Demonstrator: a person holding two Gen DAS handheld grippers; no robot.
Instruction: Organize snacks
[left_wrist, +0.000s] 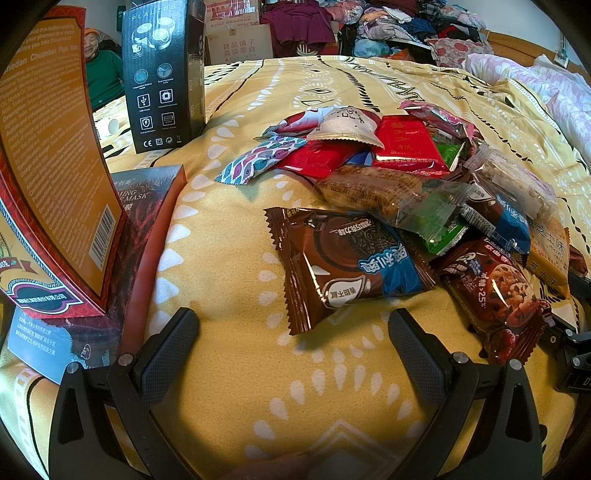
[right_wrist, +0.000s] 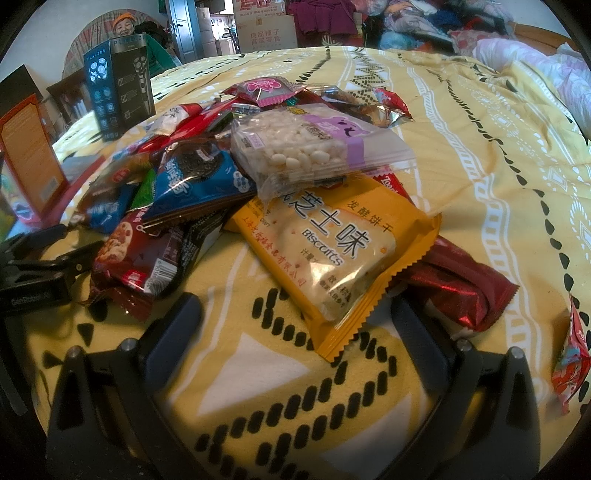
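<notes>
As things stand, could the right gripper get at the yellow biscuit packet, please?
Probably yes: the right gripper is open, jaws either side of the yellow biscuit packet's near corner, with only bedspread between; a puffed-rice bag overlaps its far end.

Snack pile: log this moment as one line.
left gripper: open, empty, facing brown cookie packet | right gripper: open, empty, facing orange biscuit packet | snack pile unsorted on yellow bedspread

The left tool (left_wrist: 293, 332) is held low with its fingers spread wide, nothing gripped between them. The right tool (right_wrist: 295, 319) is likewise held low and spread wide, empty. In the right wrist view, the left tool is seen at nine o'clock.
</notes>
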